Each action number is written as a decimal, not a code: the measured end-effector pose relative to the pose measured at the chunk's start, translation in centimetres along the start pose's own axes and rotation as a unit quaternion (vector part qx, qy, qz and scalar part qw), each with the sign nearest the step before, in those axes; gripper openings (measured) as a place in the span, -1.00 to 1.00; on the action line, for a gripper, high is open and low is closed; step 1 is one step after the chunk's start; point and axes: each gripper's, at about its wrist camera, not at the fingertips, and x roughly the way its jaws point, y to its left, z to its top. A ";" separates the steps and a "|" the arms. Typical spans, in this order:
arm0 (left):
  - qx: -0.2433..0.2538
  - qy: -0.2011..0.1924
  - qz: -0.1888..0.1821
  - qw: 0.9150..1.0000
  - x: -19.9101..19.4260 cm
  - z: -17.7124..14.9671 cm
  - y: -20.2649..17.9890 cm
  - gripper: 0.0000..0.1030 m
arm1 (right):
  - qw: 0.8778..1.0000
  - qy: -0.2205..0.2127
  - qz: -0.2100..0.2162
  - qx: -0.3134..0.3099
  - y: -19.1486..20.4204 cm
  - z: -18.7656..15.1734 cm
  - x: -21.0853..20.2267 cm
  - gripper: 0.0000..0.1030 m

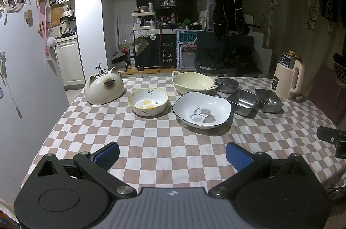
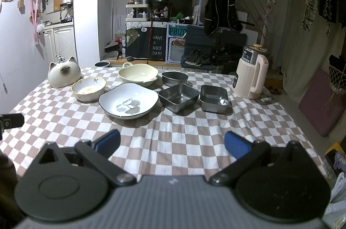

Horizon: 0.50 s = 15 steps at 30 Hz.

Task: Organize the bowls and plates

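Observation:
On the checked tablecloth (image 1: 164, 146) stand a yellow-rimmed flower bowl (image 1: 148, 104) (image 2: 88, 92), a white dark-rimmed leaf plate (image 1: 202, 110) (image 2: 128, 101), a cream handled dish (image 1: 193, 82) (image 2: 138, 75), a round steel bowl (image 1: 227, 85) (image 2: 174, 78) and two square steel bowls (image 1: 243, 101) (image 1: 268, 100) (image 2: 178, 97) (image 2: 214, 98). My left gripper (image 1: 172, 156) is open and empty near the front edge. My right gripper (image 2: 172, 143) is open and empty, in front of the plate and steel bowls.
A cat-shaped ceramic pot (image 1: 104, 88) (image 2: 63, 74) sits at the far left of the table. A cream kettle jug (image 1: 288, 76) (image 2: 250, 74) stands at the far right. A wall (image 1: 26, 68) runs along the left. The other gripper's edge shows at the right of the left wrist view (image 1: 334, 139).

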 end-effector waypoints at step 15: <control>-0.002 0.000 -0.001 1.000 -0.4 0.1 0.2 1.00 | 1.000 0.000 0.000 -0.001 0.0 0.0 0.0 1.00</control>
